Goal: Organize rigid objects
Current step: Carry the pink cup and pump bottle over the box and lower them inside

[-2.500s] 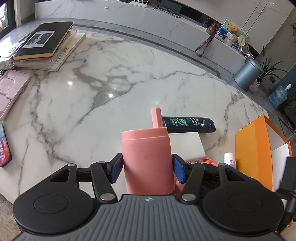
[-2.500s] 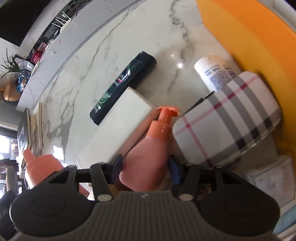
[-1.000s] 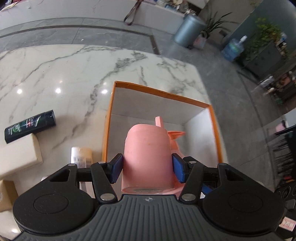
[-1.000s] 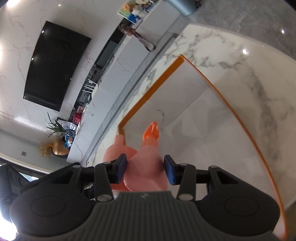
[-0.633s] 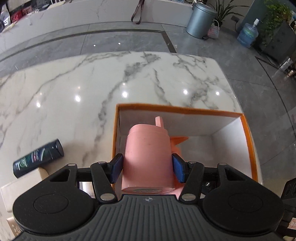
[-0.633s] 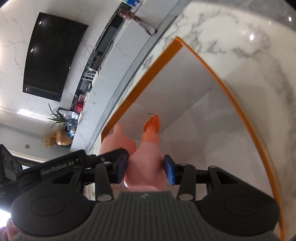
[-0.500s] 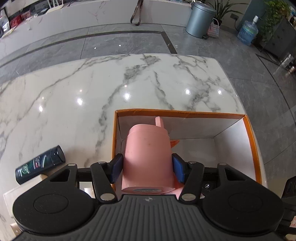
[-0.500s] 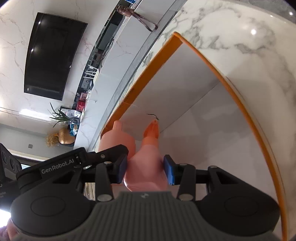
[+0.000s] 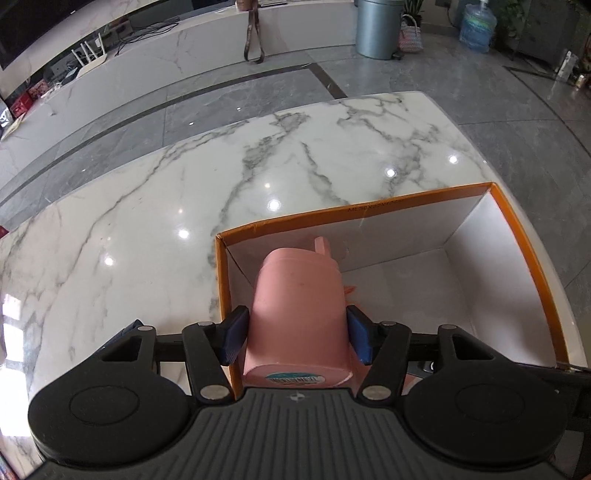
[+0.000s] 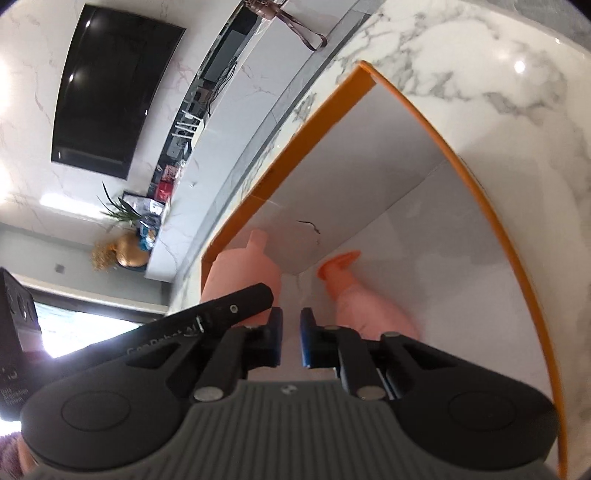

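A pink cup with a spout [image 9: 299,306] sits base toward me between the blue pads of my left gripper [image 9: 297,334], at the near left corner of the orange-rimmed white box [image 9: 406,205]. The pads still touch its sides while the jaws are opening. In the right wrist view the same cup [image 10: 243,273] shows behind the left gripper's black arm. A pink pump bottle with an orange nozzle [image 10: 365,306] lies on the box [image 10: 498,240] floor, just right of my right gripper [image 10: 291,341]. That gripper's jaws are closing, nearly together, with nothing between them.
The box stands at the right end of the white marble table [image 9: 147,221], close to its edge. Beyond the table are grey floor, a metal bin [image 9: 376,29] and a low counter. A wall television [image 10: 110,85] shows in the right wrist view.
My right gripper let go of the pump bottle, which now lies in the box, and its jaws came together. My left gripper sank a little into the box's corner with the cup.
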Tool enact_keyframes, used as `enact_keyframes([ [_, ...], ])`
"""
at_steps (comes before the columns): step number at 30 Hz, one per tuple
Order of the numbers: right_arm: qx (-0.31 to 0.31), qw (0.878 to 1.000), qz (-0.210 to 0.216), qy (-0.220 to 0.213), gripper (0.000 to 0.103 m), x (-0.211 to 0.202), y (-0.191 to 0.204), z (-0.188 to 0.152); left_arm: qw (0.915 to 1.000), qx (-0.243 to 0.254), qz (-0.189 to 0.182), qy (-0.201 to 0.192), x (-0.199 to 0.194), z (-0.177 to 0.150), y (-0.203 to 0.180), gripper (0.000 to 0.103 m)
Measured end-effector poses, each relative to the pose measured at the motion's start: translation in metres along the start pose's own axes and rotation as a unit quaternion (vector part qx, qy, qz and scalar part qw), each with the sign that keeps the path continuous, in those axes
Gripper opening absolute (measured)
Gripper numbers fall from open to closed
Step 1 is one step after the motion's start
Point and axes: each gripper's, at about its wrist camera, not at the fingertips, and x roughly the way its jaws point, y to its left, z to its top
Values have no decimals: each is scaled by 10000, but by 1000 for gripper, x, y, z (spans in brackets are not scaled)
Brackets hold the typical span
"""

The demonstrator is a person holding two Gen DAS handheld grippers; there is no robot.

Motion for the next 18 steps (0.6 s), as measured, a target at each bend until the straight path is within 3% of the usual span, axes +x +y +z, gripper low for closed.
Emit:
enact_keyframes([
  [3,-296,9992,-256,-98,17,-4,9,-2,9999,-16,-119,1,-2,-3,2,69],
  [5,-452,9979,-422,-207,26,-9,13,-2,9998,60,-165,-36,-4,-6,1,70],
  [11,-705,9948,-668,-299,30,-18,13,-3,9987,286,-238,-343,-15,-16,-3,77],
  [16,-935,9914,-876,-279,31,-19,16,-4,9950,-127,-730,-669,-32,-24,18,76],
  [18,-1136,9879,-1022,-259,34,-18,22,-6,9921,-335,-889,-813,-39,-28,29,71],
])
